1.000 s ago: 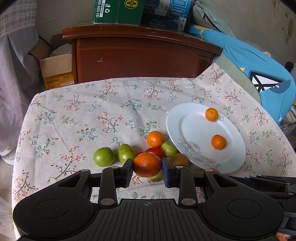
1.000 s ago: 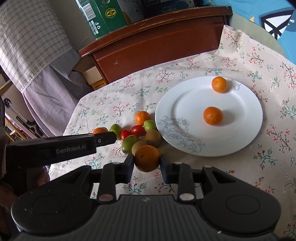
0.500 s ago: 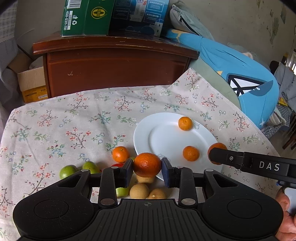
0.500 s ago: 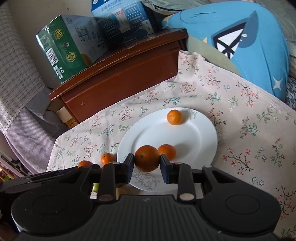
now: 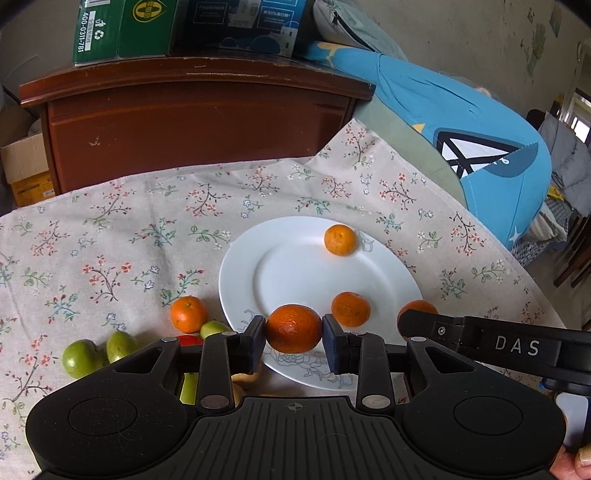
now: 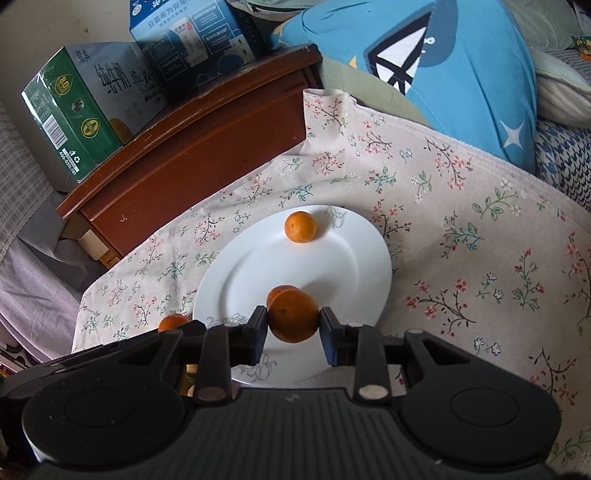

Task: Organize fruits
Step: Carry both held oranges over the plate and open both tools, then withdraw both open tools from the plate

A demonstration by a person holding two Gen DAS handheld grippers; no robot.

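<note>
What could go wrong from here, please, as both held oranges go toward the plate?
1. Both hand-held grippers, left and right, converge on one white plate; they might collide.
2. Releasing the left's orange near the middle orange could knock it rolling.
3. The right's orange might roll off the shallow rim.

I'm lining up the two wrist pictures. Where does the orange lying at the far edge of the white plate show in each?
Left wrist view: the far orange lies right of centre, on the upper right of the white plate.
Right wrist view: the far orange lies at centre, near the plate's top rim.
Shared landmark: the green carton on the wooden cabinet.
</note>
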